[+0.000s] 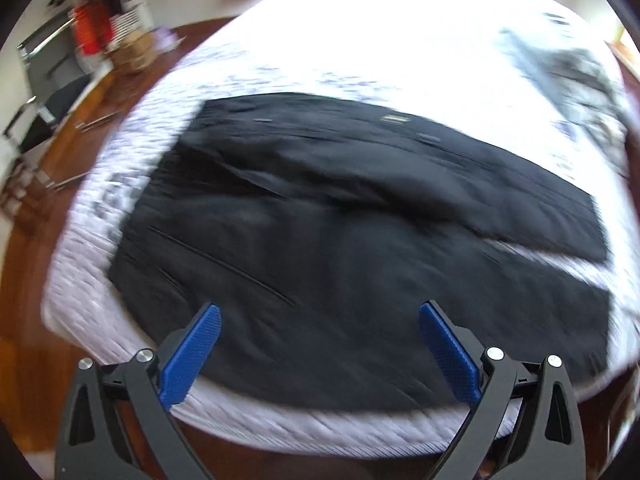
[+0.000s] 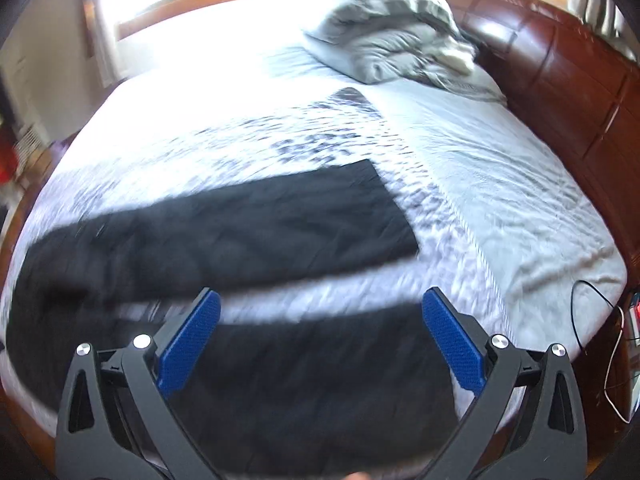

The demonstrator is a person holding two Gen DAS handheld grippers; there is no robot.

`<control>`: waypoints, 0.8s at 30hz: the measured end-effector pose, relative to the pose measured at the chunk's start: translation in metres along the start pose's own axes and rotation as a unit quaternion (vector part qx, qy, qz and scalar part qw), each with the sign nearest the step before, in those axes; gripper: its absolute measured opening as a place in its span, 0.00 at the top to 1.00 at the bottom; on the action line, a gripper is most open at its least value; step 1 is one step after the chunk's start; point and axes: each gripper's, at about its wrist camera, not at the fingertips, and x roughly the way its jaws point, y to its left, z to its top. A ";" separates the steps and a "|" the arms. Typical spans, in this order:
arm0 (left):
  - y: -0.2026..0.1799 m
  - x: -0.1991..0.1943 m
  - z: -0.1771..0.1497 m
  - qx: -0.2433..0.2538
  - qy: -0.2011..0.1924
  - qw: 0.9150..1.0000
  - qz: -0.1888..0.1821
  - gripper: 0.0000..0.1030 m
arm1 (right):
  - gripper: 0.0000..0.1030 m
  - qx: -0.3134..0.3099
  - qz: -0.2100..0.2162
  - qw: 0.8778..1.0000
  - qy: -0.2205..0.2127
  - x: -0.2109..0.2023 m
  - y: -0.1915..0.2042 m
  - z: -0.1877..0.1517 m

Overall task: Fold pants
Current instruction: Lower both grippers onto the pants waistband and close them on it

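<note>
Black pants [image 1: 340, 220] spread flat on a quilted white bedspread [image 1: 360, 60] w/ a faint grey print — matte fabric, a few soft creases, legs lying apart w/ a strip of white between. Left gripper [image 1: 320, 316] wide open, nothing held, blue ribbed pads [image 1: 192, 356] over the near hem. Right gripper [image 2: 320, 304] also wide open, empty. Rumpled grey comforter [image 2: 396, 40] by the glossy wood headboard [image 2: 560, 60] — all pretty blurry.

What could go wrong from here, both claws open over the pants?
1. The pants lie with legs splayed and a strip of bed cover between them; a one-leg grab would likely fold crooked.
2. Left claw and right claw could pinch the cover too.
3. Both views are motion-blurred, so edges may be misjudged.
</note>
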 end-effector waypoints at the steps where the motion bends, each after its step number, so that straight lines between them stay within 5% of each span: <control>1: 0.017 0.011 0.022 -0.019 0.003 1.000 0.015 0.03 | 0.02 0.010 0.020 1.000 0.016 0.017 -0.010 0.015; 8: 0.092 0.084 0.132 -0.066 0.045 0.996 0.034 0.03 | 0.02 0.061 0.056 0.988 0.133 0.164 -0.056 0.109; 11: 0.121 0.122 0.170 -0.088 0.076 0.993 0.007 0.03 | 0.02 0.067 0.045 0.986 0.147 0.213 -0.069 0.132; 19: 0.169 0.194 0.212 -0.155 0.142 0.977 -0.050 0.04 | 0.02 0.061 0.062 0.979 0.183 0.288 -0.092 0.141; 24: 0.162 0.218 0.219 -0.152 0.145 0.976 -0.059 0.04 | 0.02 0.030 0.045 0.983 0.178 0.304 -0.085 0.138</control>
